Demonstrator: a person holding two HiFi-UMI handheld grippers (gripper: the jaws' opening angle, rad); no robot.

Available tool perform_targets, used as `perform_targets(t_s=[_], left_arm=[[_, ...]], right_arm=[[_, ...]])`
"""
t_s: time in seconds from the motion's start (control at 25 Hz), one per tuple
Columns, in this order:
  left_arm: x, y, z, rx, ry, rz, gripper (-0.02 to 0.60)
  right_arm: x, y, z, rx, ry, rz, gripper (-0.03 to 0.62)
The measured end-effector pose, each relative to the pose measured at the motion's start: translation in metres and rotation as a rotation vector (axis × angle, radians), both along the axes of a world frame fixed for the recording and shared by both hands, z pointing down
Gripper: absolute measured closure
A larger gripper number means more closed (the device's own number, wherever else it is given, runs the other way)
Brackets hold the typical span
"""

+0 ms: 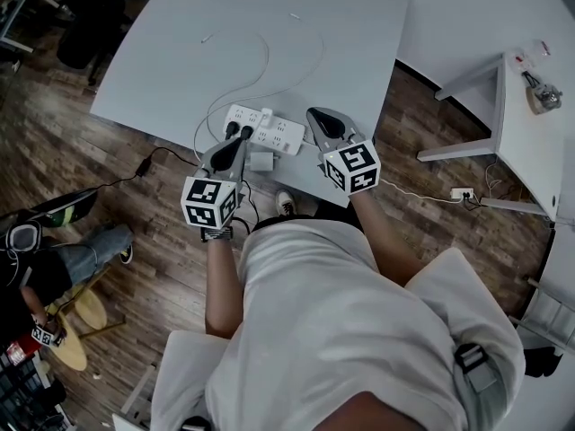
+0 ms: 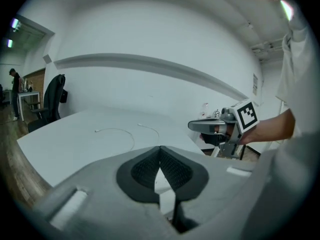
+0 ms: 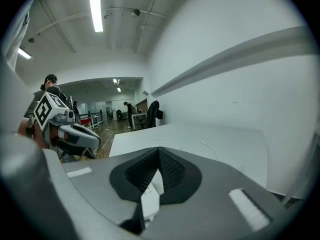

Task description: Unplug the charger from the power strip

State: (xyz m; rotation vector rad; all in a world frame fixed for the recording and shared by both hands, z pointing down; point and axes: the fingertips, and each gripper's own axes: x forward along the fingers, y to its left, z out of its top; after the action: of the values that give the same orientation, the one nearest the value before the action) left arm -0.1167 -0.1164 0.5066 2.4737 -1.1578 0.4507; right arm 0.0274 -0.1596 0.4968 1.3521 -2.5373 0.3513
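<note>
The white power strip (image 1: 267, 130) lies near the front edge of the white table (image 1: 180, 52). Two black plugs (image 1: 237, 132) sit in its left end and a white plug (image 1: 266, 115) stands on it. A white charger block (image 1: 261, 161) lies on the table in front of the strip, apart from it. My left gripper (image 1: 241, 142) (image 2: 160, 154) hovers above the strip's left end, shut, with nothing between its pads. My right gripper (image 1: 313, 113) (image 3: 159, 156) hangs over the strip's right end, its pads together and empty. A thin white cable (image 1: 269, 61) loops across the table behind the strip.
A black cable (image 1: 148, 162) runs off the table's front edge to the wood floor. A second white table (image 1: 530, 115) stands at the right, with a floor socket (image 1: 461, 193) beside it. A person (image 1: 54, 259) sits at the left, and a dark chair (image 1: 85, 25) is at the far corner.
</note>
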Motion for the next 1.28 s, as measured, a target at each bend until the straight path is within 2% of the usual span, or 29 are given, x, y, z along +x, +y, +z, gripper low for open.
perform_targets(t_s=[0.2, 0.52, 0.72, 1.0, 1.28], left_arm=[[-0.003, -0.018, -0.047, 0.106, 0.008, -0.046, 0.577], [0.007, -0.05, -0.131, 0.295, 0.016, -0.025, 0.577], [0.007, -0.057, -0.182, 0.405, -0.007, -0.033, 0.577], [0.014, -0.055, -0.223, 0.484, -0.045, -0.022, 0.577], [0.01, -0.055, -0.224, 0.484, -0.042, -0.028, 0.577]], right_arm=[[-0.001, -0.006, -0.05, 0.062, -0.053, -0.009, 0.591], [-0.007, -0.018, -0.145, 0.197, -0.095, -0.042, 0.592], [-0.003, -0.018, -0.196, 0.281, -0.124, -0.046, 0.592], [-0.004, -0.014, -0.244, 0.371, -0.112, -0.057, 0.592], [-0.008, -0.012, -0.245, 0.389, -0.06, -0.06, 0.594]])
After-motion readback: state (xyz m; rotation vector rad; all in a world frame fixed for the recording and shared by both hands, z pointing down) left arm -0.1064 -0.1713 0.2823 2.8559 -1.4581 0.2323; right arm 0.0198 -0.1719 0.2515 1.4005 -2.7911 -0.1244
